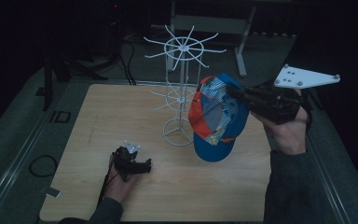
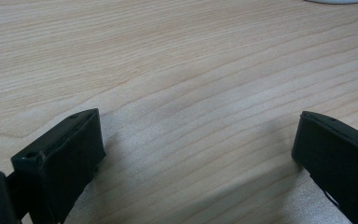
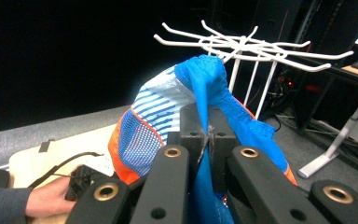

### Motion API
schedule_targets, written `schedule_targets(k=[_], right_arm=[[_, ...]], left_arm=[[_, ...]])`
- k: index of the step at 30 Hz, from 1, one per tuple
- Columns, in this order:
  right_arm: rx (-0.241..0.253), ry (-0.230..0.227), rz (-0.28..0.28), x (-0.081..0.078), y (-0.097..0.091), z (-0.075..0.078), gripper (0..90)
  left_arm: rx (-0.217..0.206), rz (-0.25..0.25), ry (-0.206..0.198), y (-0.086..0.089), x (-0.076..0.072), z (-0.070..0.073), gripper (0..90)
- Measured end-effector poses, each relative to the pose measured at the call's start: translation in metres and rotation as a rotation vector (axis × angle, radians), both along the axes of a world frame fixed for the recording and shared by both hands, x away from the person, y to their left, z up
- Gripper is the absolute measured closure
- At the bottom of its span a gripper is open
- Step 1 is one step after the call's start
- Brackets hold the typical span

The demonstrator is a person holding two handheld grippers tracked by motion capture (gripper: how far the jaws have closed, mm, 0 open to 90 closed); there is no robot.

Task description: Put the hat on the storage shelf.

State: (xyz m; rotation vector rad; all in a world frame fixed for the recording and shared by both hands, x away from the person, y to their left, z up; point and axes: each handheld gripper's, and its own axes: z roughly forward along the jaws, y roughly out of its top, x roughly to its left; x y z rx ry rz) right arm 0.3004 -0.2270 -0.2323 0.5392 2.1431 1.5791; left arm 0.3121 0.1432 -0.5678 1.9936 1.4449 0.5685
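Observation:
A blue and orange cap (image 1: 219, 119) with a striped lining hangs in the air to the right of a white wire rack (image 1: 182, 51). My right gripper (image 1: 235, 93) is shut on the cap's blue fabric, held up at the right of the table. In the right gripper view the jaws pinch a fold of the cap (image 3: 205, 84) at my right gripper (image 3: 208, 135), with the rack's top hooks (image 3: 247, 44) just behind it. My left gripper (image 1: 145, 165) rests low on the wooden table (image 1: 121, 112) at the front left. Its jaws stand open around my left gripper (image 2: 193, 140) over bare wood.
The rack stands on a round base (image 1: 177, 133) near the table's middle, with a lower ring of hooks (image 1: 172, 98). A grey desk frame (image 1: 214, 23) stands on the floor behind the table. Cables (image 1: 42, 165) lie on the floor at the left.

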Motion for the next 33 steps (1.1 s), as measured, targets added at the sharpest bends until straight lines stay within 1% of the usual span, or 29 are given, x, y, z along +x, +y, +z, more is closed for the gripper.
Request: schedule_targets(k=[9, 21, 23, 26, 30, 33], right_arm=[[0.054, -0.023, -0.005, 0.0, 0.0, 0.006, 87.9], [0.078, -0.061, -0.005, -0.002, 0.003, 0.021, 87.9], [0.082, -0.06, -0.006, -0.001, 0.003, 0.023, 87.9], [0.079, -0.056, -0.006, 0.001, 0.006, 0.023, 87.9], [0.076, -0.046, -0.007, 0.007, 0.012, 0.02, 87.9], [0.064, -0.032, -0.01, 0.013, 0.018, 0.017, 87.9]], left_arm=[[0.001, 0.0, -0.001, 0.0, 0.0, 0.0, 2.4], [0.002, -0.002, -0.001, 0.0, 0.0, 0.0, 2.4], [0.001, -0.001, 0.0, 0.0, 0.0, 0.0, 2.5], [0.001, -0.001, 0.0, 0.0, 0.0, 0.0, 2.4], [0.0, -0.001, 0.001, 0.0, 0.0, 0.0, 2.4], [0.0, -0.001, 0.0, 0.0, 0.0, 0.0, 2.5]])
